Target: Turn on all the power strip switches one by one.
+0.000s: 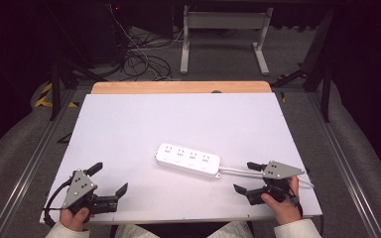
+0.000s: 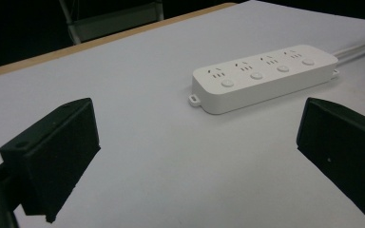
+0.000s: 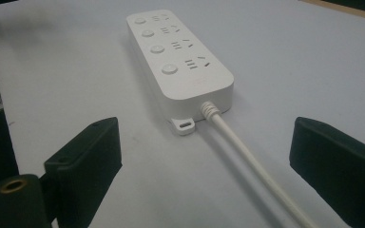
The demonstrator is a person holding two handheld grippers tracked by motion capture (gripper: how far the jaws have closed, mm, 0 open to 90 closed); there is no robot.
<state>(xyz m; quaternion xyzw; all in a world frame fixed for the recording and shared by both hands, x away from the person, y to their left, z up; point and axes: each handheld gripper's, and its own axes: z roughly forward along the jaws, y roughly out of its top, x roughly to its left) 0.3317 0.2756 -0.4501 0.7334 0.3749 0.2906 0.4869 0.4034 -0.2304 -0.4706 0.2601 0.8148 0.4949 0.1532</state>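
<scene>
Approach stage: both grippers open, power strip untouched

Power strip [image 1: 188, 160] lies flat near the middle of the white table [image 1: 129, 124], its white cord [image 1: 238, 171] trailing off its right end. Judged step: approach, before any grasp. Right gripper [image 1: 243, 177] sits just off the strip's cord end, jaws spread wide on either side of the cord's line, pinching nothing. Left gripper [image 1: 110, 180] rests well to the strip's left and nearer the person, jaws likewise wide apart, empty. Next move likely calls for the right gripper to advance along the cord and close on it or on the strip's end.
</scene>
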